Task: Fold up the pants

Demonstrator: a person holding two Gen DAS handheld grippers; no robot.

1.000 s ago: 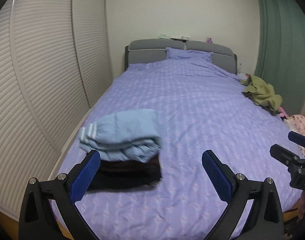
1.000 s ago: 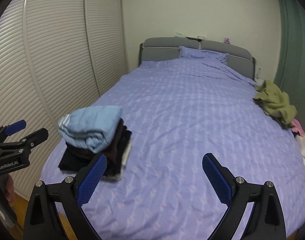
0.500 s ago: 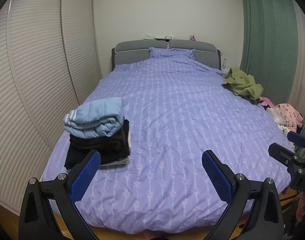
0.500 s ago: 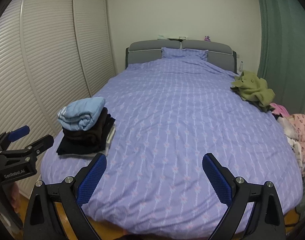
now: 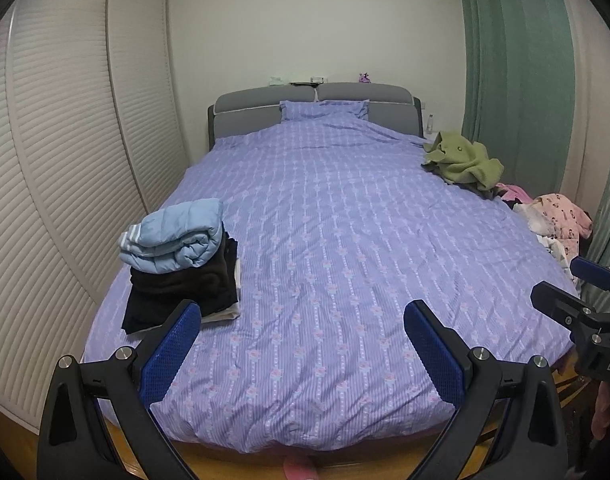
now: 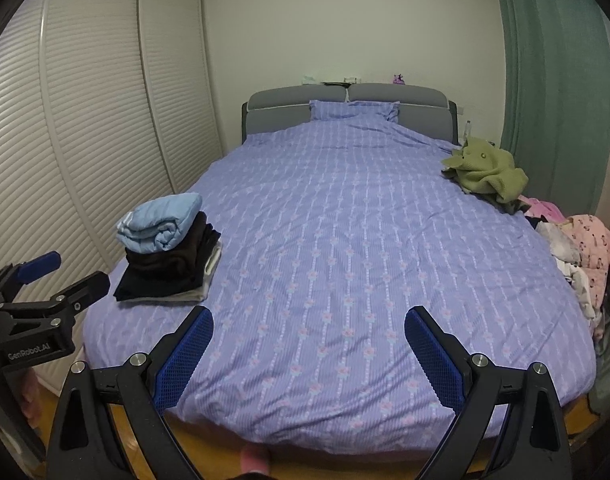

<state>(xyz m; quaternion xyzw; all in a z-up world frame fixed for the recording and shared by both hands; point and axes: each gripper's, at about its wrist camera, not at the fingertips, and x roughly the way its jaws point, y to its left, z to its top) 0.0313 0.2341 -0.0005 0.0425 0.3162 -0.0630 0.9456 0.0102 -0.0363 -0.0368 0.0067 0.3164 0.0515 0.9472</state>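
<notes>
A stack of folded clothes (image 5: 181,276) (image 6: 169,258) sits near the bed's front left corner, with folded light blue pants (image 5: 173,236) (image 6: 159,220) on top of dark garments. My left gripper (image 5: 301,340) is open and empty, held back from the foot of the bed. My right gripper (image 6: 309,344) is open and empty too, at about the same distance. Each gripper shows at the edge of the other's view. A heap of unfolded clothes, pink and white (image 5: 557,224) (image 6: 585,248), lies at the bed's right edge.
The bed (image 5: 337,240) has a purple patterned cover. An olive green garment (image 5: 461,160) (image 6: 485,172) lies at the far right. Slatted wardrobe doors (image 5: 65,152) line the left side, a green curtain (image 5: 517,64) the right. A wooden floor (image 6: 225,456) shows below the bed.
Both grippers have pulled back from the bed, away from the folded stack, so the whole bed has come into view. Both stayed open and empty.
</notes>
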